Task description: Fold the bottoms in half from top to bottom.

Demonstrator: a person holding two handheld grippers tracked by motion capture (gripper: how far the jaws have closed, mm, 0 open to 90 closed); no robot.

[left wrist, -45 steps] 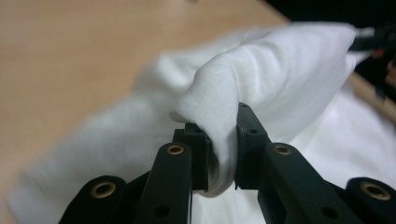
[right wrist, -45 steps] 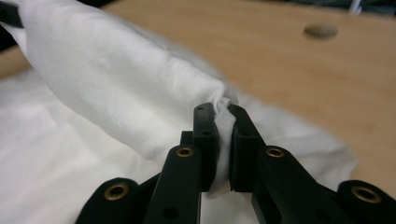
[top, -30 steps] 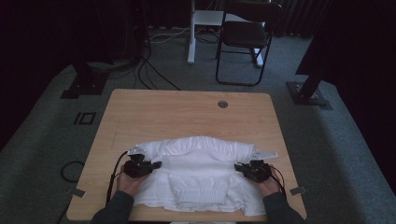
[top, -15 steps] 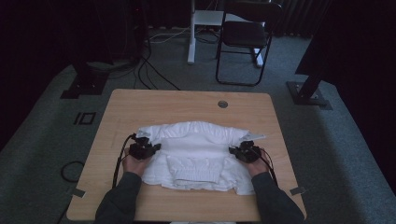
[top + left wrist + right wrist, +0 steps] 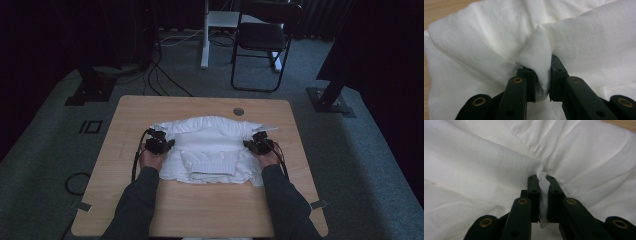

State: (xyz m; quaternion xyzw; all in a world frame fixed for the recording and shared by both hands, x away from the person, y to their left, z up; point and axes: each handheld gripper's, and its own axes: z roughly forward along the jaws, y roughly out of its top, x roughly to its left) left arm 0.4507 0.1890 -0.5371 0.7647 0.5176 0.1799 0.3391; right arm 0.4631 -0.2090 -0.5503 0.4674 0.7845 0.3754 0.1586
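Clamping one white garment [image 5: 210, 145] on one table [image 5: 200, 210]: left claw [image 5: 164, 145] and right claw [image 5: 251, 145], two in all

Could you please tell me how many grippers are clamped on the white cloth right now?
2: the left gripper pinches the white cloth at its left edge, the right gripper at its right edge.

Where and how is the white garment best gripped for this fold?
Probably at its two side edges, one gripper from each side, as now: the left gripper and right gripper are each shut on a pinched ridge of the white garment. The cloth is wide and limp across the table, so an even two-sided hold should keep the fold straight.
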